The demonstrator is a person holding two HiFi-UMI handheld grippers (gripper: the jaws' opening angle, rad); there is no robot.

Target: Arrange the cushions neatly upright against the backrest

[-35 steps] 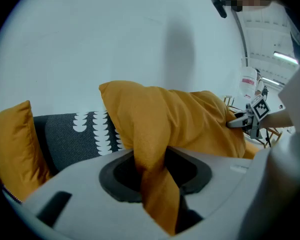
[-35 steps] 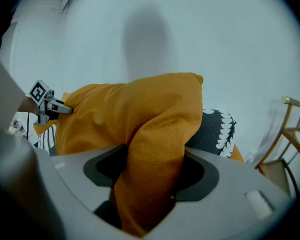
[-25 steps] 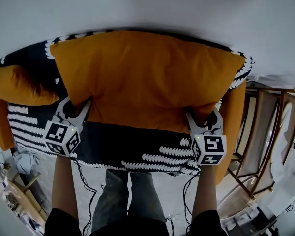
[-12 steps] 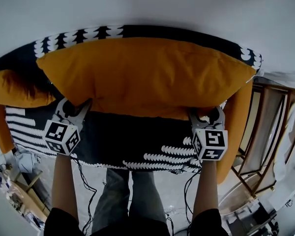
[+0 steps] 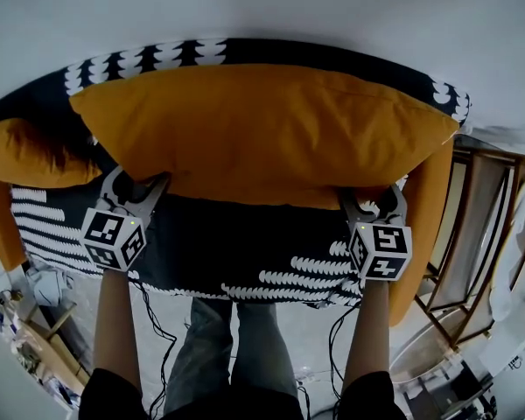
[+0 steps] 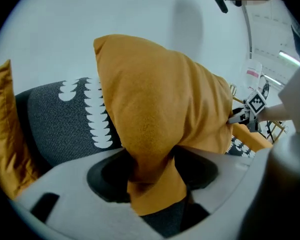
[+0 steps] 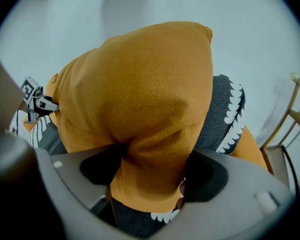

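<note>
A big orange cushion stands on its long edge against the dark patterned backrest of the sofa. My left gripper has the cushion's lower left corner bunched between its pads, and its jaws are opening. My right gripper has the lower right corner the same way, and its jaws are opening too. The fabric still fills both gaps. A second orange cushion leans at the sofa's left end.
The dark seat with white leaf print lies below the cushion. An orange armrest bounds the sofa on the right, with a wooden frame beyond it. Floor clutter and cables are near the person's legs.
The big cushion has tipped further back, so more of the backrest's patterned top shows above it. Both grippers moved slightly down and their fingers look a little wider.
</note>
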